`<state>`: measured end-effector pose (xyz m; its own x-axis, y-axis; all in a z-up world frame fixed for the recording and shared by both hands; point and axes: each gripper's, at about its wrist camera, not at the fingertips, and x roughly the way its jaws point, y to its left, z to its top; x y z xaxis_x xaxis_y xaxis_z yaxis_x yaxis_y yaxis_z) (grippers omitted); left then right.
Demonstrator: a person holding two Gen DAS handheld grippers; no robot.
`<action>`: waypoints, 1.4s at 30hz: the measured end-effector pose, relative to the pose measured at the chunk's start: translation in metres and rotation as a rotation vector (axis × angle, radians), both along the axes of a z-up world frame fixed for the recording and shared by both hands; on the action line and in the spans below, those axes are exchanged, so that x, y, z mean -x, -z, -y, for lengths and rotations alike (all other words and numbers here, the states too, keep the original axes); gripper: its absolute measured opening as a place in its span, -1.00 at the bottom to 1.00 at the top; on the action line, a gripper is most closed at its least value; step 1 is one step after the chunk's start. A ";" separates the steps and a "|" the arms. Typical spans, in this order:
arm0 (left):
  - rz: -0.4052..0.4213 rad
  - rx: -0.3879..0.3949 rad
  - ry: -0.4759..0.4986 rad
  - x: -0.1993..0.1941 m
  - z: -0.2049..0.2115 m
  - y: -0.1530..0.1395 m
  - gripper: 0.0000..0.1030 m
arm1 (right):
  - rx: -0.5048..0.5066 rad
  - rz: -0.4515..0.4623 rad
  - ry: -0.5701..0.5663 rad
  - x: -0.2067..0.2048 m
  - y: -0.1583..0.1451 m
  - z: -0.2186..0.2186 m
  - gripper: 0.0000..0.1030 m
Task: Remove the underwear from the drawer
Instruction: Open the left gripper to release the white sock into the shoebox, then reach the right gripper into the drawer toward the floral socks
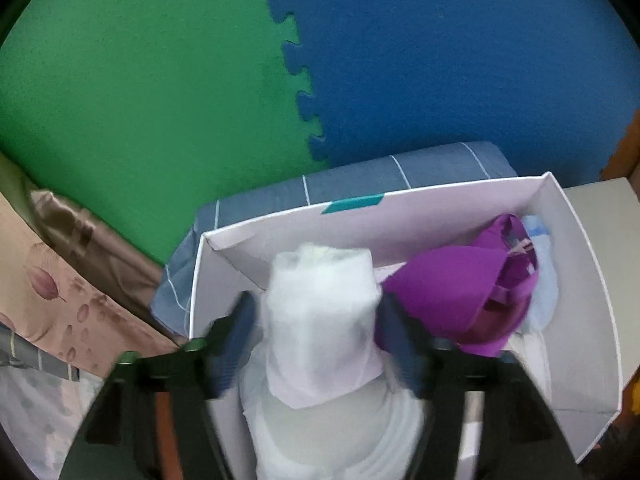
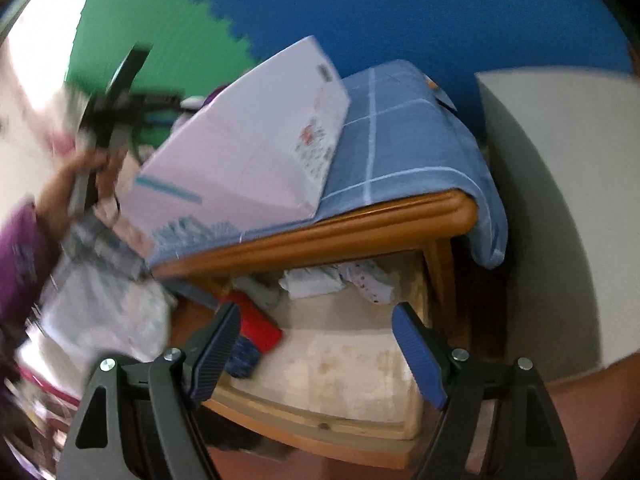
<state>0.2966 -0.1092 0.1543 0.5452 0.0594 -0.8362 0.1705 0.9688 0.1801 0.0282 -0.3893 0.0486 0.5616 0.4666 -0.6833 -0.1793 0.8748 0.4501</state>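
Left wrist view: left gripper (image 1: 316, 340) over a white cardboard box (image 1: 592, 280) that sits on a blue-grey cloth with thin white grid lines (image 1: 360, 178). One white sheer folded garment (image 1: 324, 312) hangs between the two blue ribbed fingers (image 1: 236, 344), long axis running bottom-centre to centre of frame, narrow end pointing up toward the box's far wall. Jaws stand wide. Both pads look level with the fabric's sides but motion blur hides whether they press it, so cannot tell if it is gripped or loose. Just right of it in the box: one purple bra (image 1: 460, 300), cups facing lower left, and one pale blue garment (image 1: 540, 280) behind it at the right wall. One teal tape strip (image 1: 352, 204) on the far rim. Green foam mat (image 1: 140, 80) upper left and blue foam mat (image 1: 460, 60) upper right, puzzle-edged join. Beige floral fabric (image 1: 52, 292) lower left.

Right wrist view: right gripper (image 2: 316, 344) has jaws wide apart with nothing between them, aimed at one open wooden drawer (image 2: 320, 436) under a wooden tabletop (image 2: 360, 228). In the drawer: a white crumpled garment (image 2: 308, 280), a dotted white one (image 2: 372, 280), a red item (image 2: 256, 324), a dark blue item (image 2: 244, 356), blurred. The white box shows from outside at centre; a person's hand (image 2: 68, 188) with purple sleeve (image 2: 20, 264) at left, blurred.
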 end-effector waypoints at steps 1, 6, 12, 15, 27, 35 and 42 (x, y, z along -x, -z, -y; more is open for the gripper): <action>0.025 -0.015 -0.002 0.002 0.002 -0.001 0.65 | 0.040 0.017 -0.016 0.002 -0.001 -0.007 0.55; 0.179 -0.022 0.017 0.032 0.005 -0.029 0.72 | 0.269 0.051 -0.185 0.010 0.006 -0.056 0.55; 0.476 0.270 -0.010 0.141 -0.046 -0.082 0.99 | 0.568 -0.019 -0.404 -0.001 0.052 -0.122 0.55; 0.568 0.335 -0.034 0.204 -0.074 -0.081 0.99 | 0.705 -0.035 -0.457 -0.013 0.076 -0.145 0.55; 0.656 0.276 -0.236 0.319 -0.142 -0.011 0.99 | 1.091 -0.078 -0.569 -0.048 0.157 -0.178 0.54; 0.604 0.291 -0.319 0.315 -0.152 0.023 0.99 | 1.185 -0.042 -0.559 -0.068 0.181 -0.180 0.14; 0.560 0.282 -0.305 0.306 -0.146 0.032 0.99 | 1.208 -0.036 -0.551 -0.091 0.197 -0.173 0.11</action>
